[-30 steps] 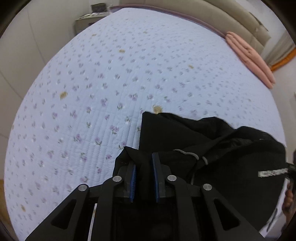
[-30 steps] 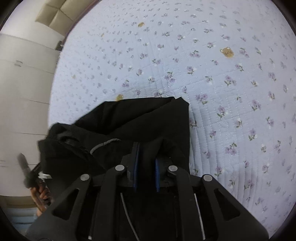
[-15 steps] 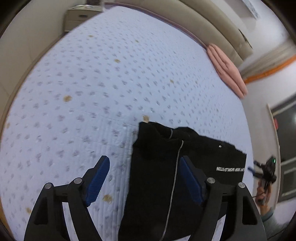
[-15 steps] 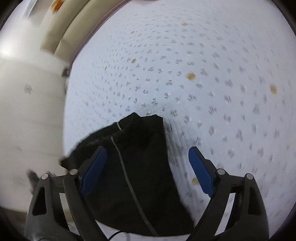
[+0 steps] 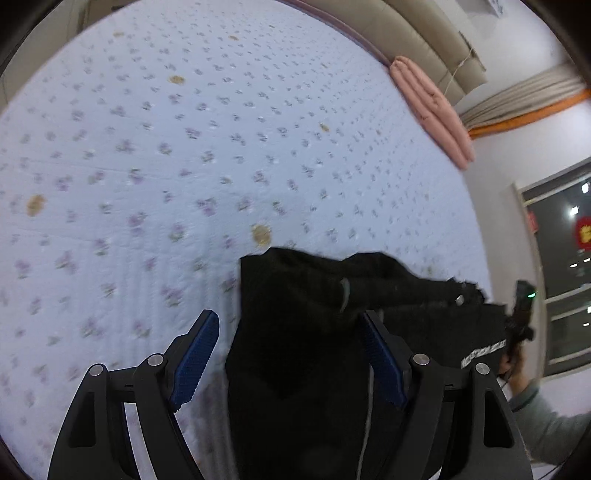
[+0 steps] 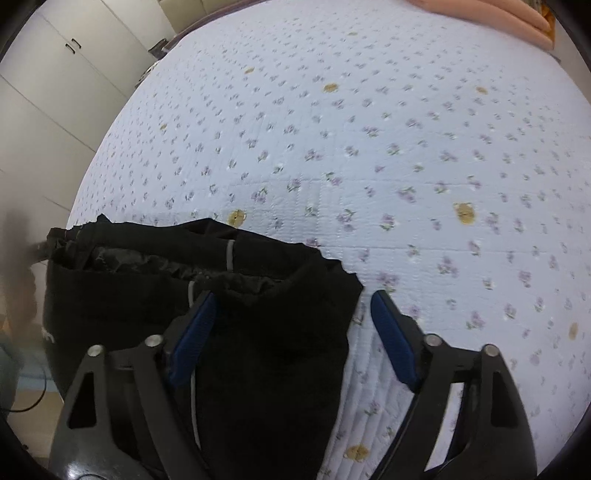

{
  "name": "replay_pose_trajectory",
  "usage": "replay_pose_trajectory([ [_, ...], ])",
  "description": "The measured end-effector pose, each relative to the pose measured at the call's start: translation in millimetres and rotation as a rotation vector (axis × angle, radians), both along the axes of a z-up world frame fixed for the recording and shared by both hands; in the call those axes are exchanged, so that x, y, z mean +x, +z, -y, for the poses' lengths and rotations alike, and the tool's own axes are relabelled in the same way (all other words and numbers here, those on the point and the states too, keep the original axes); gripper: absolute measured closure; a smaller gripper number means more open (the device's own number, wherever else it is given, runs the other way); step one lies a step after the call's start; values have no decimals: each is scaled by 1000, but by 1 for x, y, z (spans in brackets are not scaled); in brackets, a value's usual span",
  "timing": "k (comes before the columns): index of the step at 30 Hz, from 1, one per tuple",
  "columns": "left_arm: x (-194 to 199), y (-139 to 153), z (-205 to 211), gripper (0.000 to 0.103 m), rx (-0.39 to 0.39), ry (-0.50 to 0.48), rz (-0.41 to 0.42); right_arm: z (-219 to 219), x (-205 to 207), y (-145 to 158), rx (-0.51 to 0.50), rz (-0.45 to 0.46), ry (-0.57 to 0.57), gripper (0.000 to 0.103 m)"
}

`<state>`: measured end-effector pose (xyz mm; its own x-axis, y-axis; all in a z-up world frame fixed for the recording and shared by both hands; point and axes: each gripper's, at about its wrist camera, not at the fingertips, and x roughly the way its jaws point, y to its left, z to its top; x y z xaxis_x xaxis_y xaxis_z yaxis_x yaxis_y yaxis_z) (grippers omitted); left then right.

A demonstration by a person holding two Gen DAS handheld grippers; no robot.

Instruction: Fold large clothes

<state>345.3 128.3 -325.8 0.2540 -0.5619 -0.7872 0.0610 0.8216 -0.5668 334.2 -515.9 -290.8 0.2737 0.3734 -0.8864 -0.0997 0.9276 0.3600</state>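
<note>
Hand-held grippers released since earlier, black garment dropped.

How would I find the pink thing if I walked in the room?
Look at the big bed with the pale blue flowery quilt. Go to its far end, where the beige padded headboard is. The pink folded blanket lies there at the quilt's edge, the only pink thing, far from the black garment.
</note>
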Motion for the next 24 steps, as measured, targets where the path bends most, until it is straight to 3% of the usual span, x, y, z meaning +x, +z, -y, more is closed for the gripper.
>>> replay_pose_trajectory([
  [1,2,-2,2,33,-38,-13,-2,-3,0,-2,4,-9,12,75],
  [2,2,-1,7,45,-43,-31,11,-4,-4,2,-24,2,13,80],
  [3,0,3,12,73,-17,-46,28,-5,-8,5,-45,19,9,82],
  [4,-4,7,16,84,21,-59,50,-2,-14,11,-59,34,-18,85],
  [6,-15,21,20,90,76,-50,105,9,-25,23,-76,57,-86,87],
  [9,-27,49,18,91,114,-21,175,17,-38,53,-83,106,-139,89],
  [11,-30,77,15,91,109,4,235,9,-41,80,-143,166,-123,89],
  [13,-28,98,14,91,114,19,285,-3,-34,111,-231,253,-104,90],
  [16,-7,116,10,90,89,65,329,-9,-4,122,-287,305,-123,90],
  [19,28,90,16,90,156,98,273,-14,35,84,-310,229,-158,90],
  [21,48,53,27,90,267,95,202,-21,57,40,-365,150,-160,90],
  [24,63,-7,39,90,319,95,83,-27,70,-23,-378,14,-161,89],
])
